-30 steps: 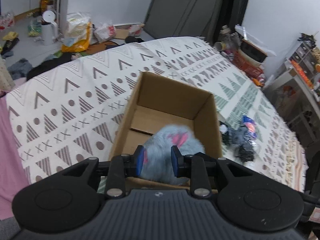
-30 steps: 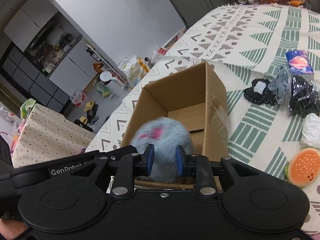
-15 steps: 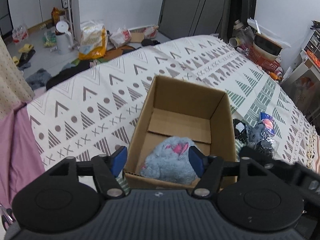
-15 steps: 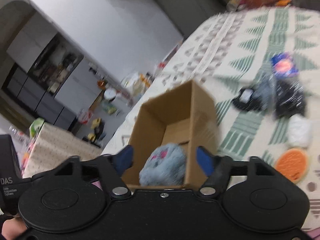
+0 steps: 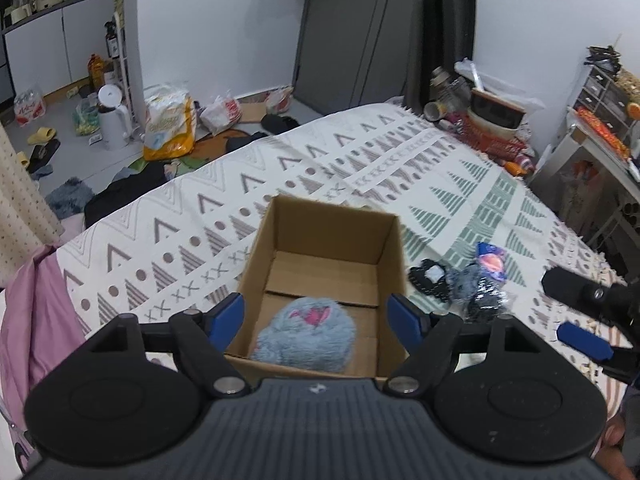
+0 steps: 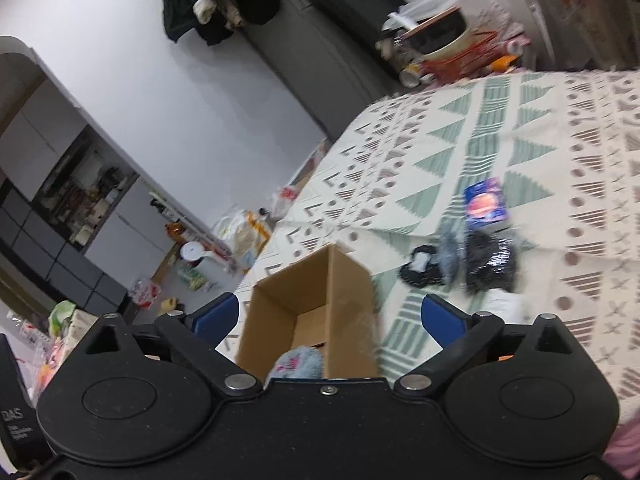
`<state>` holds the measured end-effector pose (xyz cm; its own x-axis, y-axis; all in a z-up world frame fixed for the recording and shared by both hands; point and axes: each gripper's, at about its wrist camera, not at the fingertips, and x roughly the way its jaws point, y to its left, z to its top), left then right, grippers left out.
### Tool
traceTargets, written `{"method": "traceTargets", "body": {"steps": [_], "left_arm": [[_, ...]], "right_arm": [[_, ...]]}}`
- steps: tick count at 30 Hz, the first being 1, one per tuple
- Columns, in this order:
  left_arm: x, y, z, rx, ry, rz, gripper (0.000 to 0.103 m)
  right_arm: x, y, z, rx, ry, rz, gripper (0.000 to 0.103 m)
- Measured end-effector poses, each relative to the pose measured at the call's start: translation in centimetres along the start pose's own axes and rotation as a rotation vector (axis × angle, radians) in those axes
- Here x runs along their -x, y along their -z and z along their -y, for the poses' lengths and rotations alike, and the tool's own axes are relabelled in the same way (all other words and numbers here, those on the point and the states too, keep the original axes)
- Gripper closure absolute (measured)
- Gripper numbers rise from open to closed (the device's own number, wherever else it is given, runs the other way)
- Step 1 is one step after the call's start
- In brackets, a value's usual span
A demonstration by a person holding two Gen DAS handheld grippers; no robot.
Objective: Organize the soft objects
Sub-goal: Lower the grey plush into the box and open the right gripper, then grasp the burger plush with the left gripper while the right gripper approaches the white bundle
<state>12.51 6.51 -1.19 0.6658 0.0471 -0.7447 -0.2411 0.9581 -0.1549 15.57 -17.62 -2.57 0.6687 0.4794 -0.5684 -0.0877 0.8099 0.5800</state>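
Note:
A grey fluffy plush with pink marks (image 5: 308, 338) lies inside the open cardboard box (image 5: 390, 256) on the patterned bedspread. My left gripper (image 5: 318, 318) hangs above the box's near edge, open and holding nothing. My right gripper (image 6: 330, 314) is also open and holds nothing; it is higher and further back, with the box (image 6: 348, 292) and the plush (image 6: 298, 364) just below it. Right of the box lies a cluster of soft items: a black pouch (image 5: 430, 278), a grey-and-black fuzzy bundle (image 5: 478, 294) and a blue packet (image 5: 492, 260). The right gripper's fingertip (image 5: 584, 340) shows at the left wrist view's right edge.
The bedspread (image 5: 200, 216) spreads wide to the left of the box. A pink sheet (image 5: 28, 320) hangs at the bed's left side. The floor beyond is littered with bags and a white kettle (image 5: 112, 116). Shelves and baskets (image 5: 492, 120) crowd the far right corner.
Both grippers opened and let go of the grey plush, which now rests in the box. Both have pulled up and back; the right one swung away to the right.

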Motion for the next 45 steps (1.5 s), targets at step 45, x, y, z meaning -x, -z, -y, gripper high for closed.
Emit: {"method": "traceTargets", "body": {"steps": [45], "left_arm": [[-4.4, 3.9, 12.5, -0.173, 0.205, -0.090, 0.024]], "right_arm": [[5.0, 1.1, 13.8, -0.304, 0.271, 0.027, 0.008]]}}
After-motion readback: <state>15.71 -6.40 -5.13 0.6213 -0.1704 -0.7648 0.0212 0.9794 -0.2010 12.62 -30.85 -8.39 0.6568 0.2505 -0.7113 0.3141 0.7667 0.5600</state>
